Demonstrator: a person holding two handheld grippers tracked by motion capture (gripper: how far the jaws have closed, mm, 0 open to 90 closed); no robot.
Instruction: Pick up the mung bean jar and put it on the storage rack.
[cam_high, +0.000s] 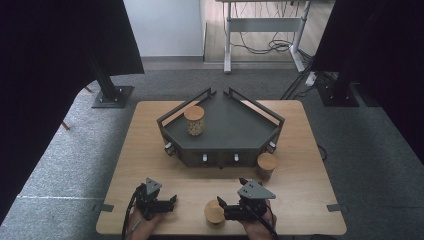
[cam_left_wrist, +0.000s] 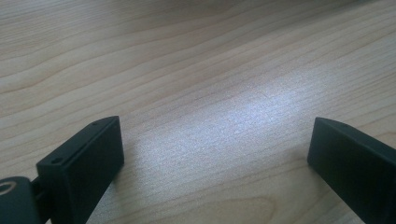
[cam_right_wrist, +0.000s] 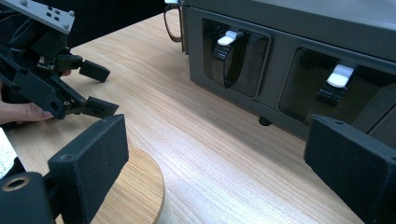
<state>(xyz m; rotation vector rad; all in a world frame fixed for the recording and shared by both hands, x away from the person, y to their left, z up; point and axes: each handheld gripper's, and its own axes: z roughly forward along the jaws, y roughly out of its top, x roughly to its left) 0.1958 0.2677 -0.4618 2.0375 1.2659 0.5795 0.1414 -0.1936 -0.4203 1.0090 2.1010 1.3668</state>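
While your right gripper (cam_high: 226, 209) hovered just beside the wooden-lidded jar (cam_high: 214, 213) near the front edge of the table (cam_high: 150, 145), the step in hand looked like the approach to a pick-up: your jaws stood wide apart and nothing sat between them. In the right gripper view the lid (cam_right_wrist: 135, 196) lay low and to one side, under one jaw rather than centred in the gap. So the next move, as I judged it, called for you to shift the gripper over until the jar sat squarely between the jaws, then close on its body.

Your left gripper (cam_high: 171, 202) rested low over bare wood, well apart from the jar, its jaws also wide and empty; it showed the same way in the right gripper view (cam_right_wrist: 95, 88).

Beyond lay the dark angled tray stand (cam_high: 220, 131), with a second jar (cam_high: 194, 120) standing on its deck and a third jar (cam_high: 266, 166) on the table just beside its front right corner. Two white latch levers (cam_right_wrist: 231, 37) showed on its front face.

Nothing stood between you and the near jar. The stand's front face was near enough to mind once you lifted.
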